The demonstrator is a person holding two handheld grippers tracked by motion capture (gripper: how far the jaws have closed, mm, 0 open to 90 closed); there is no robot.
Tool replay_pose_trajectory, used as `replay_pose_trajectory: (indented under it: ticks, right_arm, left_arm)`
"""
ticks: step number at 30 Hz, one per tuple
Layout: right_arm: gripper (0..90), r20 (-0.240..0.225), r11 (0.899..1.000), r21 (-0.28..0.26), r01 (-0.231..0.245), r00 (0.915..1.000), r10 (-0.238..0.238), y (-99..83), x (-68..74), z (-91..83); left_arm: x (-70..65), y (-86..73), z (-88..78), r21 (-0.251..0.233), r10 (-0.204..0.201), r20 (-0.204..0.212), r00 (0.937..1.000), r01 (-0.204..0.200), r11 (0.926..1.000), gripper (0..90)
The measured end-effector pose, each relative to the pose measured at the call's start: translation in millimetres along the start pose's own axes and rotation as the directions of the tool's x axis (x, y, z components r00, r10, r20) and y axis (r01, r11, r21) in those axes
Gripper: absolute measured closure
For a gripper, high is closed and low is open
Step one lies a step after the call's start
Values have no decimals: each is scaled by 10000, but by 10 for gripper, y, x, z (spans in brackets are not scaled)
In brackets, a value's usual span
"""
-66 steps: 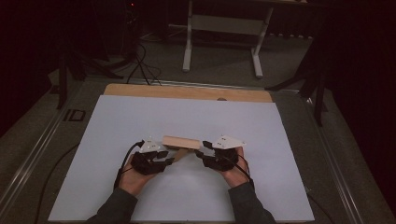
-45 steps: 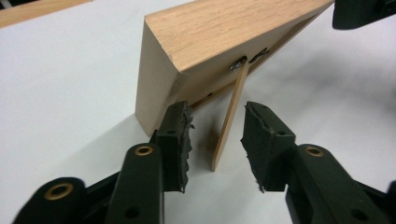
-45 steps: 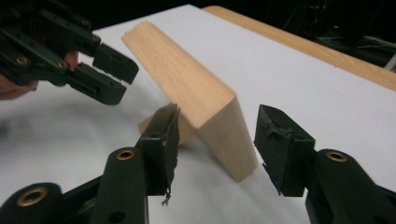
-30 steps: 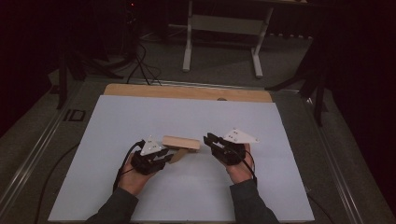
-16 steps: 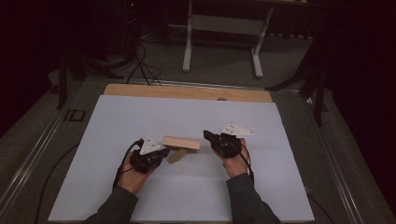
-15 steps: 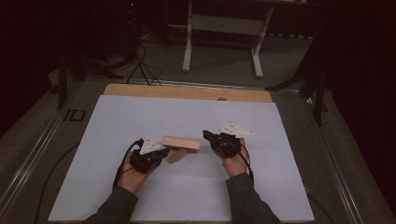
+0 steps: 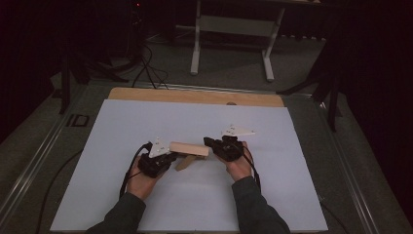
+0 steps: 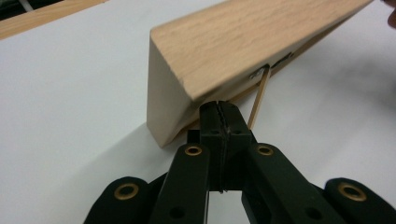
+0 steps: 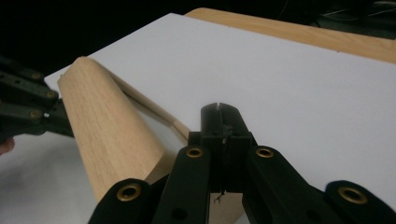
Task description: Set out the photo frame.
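1. Block [image 7: 189, 148] of pale wood sits mid-tabletop [image 7: 292, 195] on the white sheet, between my two hands, one end tipped up.
2. Under the block I see a thin wooden piece [image 7: 185, 162] angling out toward me; in the left gripper view it reads as a slim strip [image 8: 259, 95] running from a small metal fitting on the block's underside.
3. My left hand-held gripper [image 7: 168, 158] is clenched: in its own view the jaws meet flat against each other just below the block's lower edge. I cannot tell whether they pinch anything there.
4. My right hand-held gripper [image 7: 210, 142] is also clenched, jaws pressed together with nothing between them in its own view [image 9: 219, 121]. It lies just beside the block's right end; the high view does not settle whether it touches.
5. From the right gripper view the block [image 9: 109, 133] rises to the left of the jaws, with the left hand-held gripper [image 9: 32, 109] at its far end.
6. Both forearms come in from the near edge, sleeves dark.
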State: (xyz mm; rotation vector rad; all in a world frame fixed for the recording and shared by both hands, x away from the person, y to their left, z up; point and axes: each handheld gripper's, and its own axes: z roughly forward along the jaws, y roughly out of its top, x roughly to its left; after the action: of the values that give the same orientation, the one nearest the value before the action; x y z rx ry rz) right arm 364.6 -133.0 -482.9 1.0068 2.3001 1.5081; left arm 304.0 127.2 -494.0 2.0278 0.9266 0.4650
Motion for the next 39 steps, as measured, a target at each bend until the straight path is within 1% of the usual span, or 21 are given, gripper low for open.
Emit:
replay_pose_trajectory:
  ticks: [3,7,12,18,23,30,35,39]
  right_arm:
    - [897,-109,9998,130,119,9999,-117,-9,15,13]
    - [897,-150,9999,129,80,9999,-78,-13,18,12]
    - [897,-198,9998,170,71,9998,-68,-33,39,-22]
    - [897,-239,9998,181,70,9997,-66,-60,50,-32]
    - [897,-305,9998,205,-1,9995,7,-105,82,-44]
    - [896,-277,9994,278,190,9995,-182,-149,131,-66]
    - [896,-276,9987,489,173,9995,-159,-188,122,-60]
    - [896,-193,9973,700,206,9996,-192,-230,104,-43]
  left_arm:
    - [-13,22,8,0,-8,30,10000,8,10000,897]
    - [-30,39,12,-54,-12,89,10000,12,10000,897]
    - [-32,59,22,-89,-167,172,9997,168,9998,897]
    - [-59,82,34,-77,-118,261,9996,120,9999,897]
    - [-94,105,35,-97,-185,392,9991,189,9998,897]
    - [-130,115,39,-107,-173,510,9985,178,9998,897]
    - [-160,132,43,-120,-75,630,9980,83,9999,897]
    - [-180,134,52,-110,-92,681,9976,100,9999,897]
